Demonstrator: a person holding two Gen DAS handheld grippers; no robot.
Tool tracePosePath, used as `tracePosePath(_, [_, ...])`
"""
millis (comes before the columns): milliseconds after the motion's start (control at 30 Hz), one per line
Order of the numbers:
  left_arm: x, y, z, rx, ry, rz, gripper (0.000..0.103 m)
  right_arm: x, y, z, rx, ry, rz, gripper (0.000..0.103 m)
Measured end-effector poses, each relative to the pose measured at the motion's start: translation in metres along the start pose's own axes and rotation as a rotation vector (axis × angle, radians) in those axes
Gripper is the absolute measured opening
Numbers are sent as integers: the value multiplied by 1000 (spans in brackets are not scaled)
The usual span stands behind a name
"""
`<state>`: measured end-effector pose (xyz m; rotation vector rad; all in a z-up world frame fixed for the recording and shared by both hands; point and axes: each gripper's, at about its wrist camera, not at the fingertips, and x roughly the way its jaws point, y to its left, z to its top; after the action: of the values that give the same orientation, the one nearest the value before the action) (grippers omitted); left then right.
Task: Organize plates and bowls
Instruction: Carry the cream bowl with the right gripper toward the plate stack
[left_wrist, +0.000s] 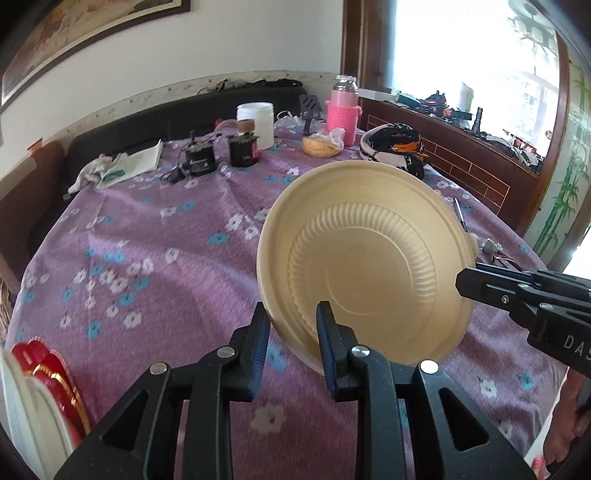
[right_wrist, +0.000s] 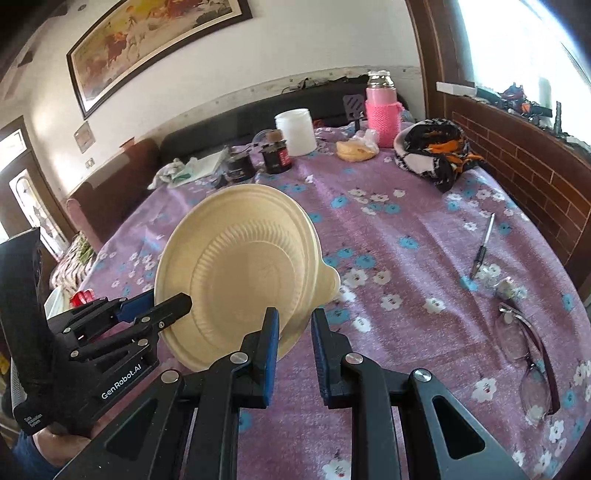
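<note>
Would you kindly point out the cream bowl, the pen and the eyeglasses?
cream bowl (left_wrist: 369, 266): left wrist view, ribbed inner wall.
pen (right_wrist: 483, 247): right wrist view, mid-barrel.
eyeglasses (right_wrist: 533, 384): right wrist view, nearer lens.

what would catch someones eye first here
A pale cream ribbed disposable bowl is held tilted above the purple floral tablecloth, its rim between the fingers of the left gripper and the right gripper. Behind it, at the table's far edge, stands a pink bottle in a knitted sleeve.

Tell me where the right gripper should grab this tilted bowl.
Grip the bowl by its thin rim at the lower edge, nearest the right gripper, coming forward with one jaw inside, one outside. It's tilted on edge and too wide to span.
</note>
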<state>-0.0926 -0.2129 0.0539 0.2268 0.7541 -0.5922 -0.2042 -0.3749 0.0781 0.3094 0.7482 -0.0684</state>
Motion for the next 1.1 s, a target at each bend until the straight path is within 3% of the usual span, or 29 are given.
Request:
tracePosePath(433, [12,9,-17,-37,101,18,28,16,-1,-13,48,84,81,20])
tracePosePath(567, [16,8,-16,-36,101,24,43,20,-8,-14,67,93,77,20])
tracePosePath(633, [17,8,-15,-37,100,34,56,21,-10,-14,71,93,76,20])
tracePosePath(767, [19,16,-11,-65,97,47,64,22,-13,-14,91,97,102,20])
tracePosePath(1000, [17,20,-10,-73,64,83,64,30,-11,-12,107,106,136,21])
tracePosePath(1067, [16,19,-9,-66,51,105,53,32,-9,-11,104,99,134,21])
tracePosePath(1100, [16,18,-9,-59,51,111,37,32,-8,-11,104,95,137,21])
